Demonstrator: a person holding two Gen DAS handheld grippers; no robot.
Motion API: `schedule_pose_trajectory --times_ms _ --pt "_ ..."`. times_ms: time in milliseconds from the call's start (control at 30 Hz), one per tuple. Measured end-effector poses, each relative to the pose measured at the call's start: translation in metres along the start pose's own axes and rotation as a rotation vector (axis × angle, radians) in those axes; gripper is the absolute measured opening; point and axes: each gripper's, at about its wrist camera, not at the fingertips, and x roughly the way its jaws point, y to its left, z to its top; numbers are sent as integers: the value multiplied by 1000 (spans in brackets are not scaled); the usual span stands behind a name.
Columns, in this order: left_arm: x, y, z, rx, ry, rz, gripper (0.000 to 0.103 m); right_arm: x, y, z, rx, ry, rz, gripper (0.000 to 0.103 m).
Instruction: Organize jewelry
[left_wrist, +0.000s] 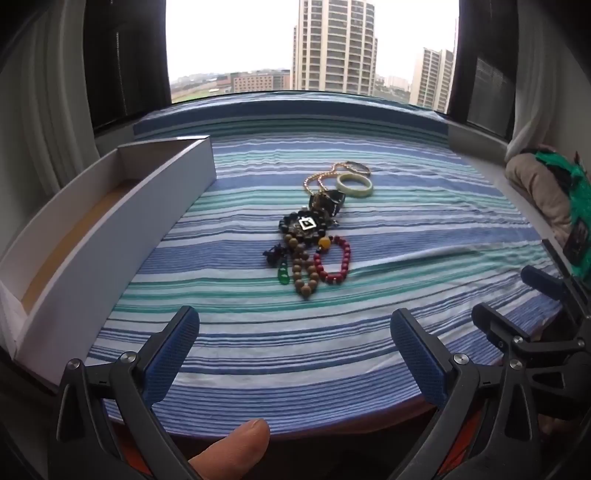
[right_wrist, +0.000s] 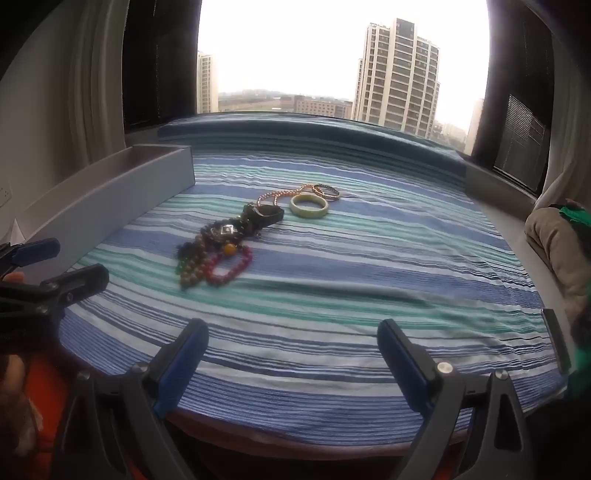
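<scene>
A heap of jewelry lies mid-cloth: a red bead bracelet (left_wrist: 334, 260) (right_wrist: 231, 266), a brown bead bracelet (left_wrist: 304, 275) (right_wrist: 192, 273), a green pendant (left_wrist: 282, 275), a dark bead string with a square charm (left_wrist: 306, 224) (right_wrist: 223, 230), a gold chain (left_wrist: 319, 181) (right_wrist: 271, 197), a pale jade bangle (left_wrist: 354, 185) (right_wrist: 309, 205) and a thin metal bangle (left_wrist: 357, 168) (right_wrist: 326, 192). My left gripper (left_wrist: 295, 339) is open over the near cloth, nothing between its blue pads. My right gripper (right_wrist: 291, 350) is open too, well short of the heap. Each gripper shows in the other's view, the right gripper (left_wrist: 517, 295) and the left gripper (right_wrist: 66, 262).
A long white open box (left_wrist: 110, 206) (right_wrist: 107, 192) lies along the left side of the striped cloth (left_wrist: 332, 332) (right_wrist: 369, 258). A beige and green bundle (left_wrist: 546, 192) (right_wrist: 557, 236) sits at the right edge. A window stands behind. A person's fingertip (left_wrist: 236, 446) shows at the bottom.
</scene>
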Motion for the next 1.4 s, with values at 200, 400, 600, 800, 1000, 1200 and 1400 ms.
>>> schedule_pose_trajectory --times_ms 200,400,600,800,1000,1200,1400 --pt "0 -2 -2 2 1 17 103 -1 -1 -1 1 -5 8 94" --pt "-3 2 -1 -16 -10 41 103 -2 -1 -1 3 -6 12 94" --pt "-1 4 -1 -16 -5 50 103 -3 -1 0 3 -10 11 94" --pt "2 5 -1 -19 8 54 103 -2 0 -2 4 -4 13 94" --pt "-1 4 -1 -13 2 52 103 -2 -1 -2 7 -4 13 94" --pt "-3 3 -1 -12 -7 50 103 -3 -1 -1 10 -13 11 94" --pt "-3 5 0 -20 -13 53 103 -5 -2 -2 11 -20 5 94"
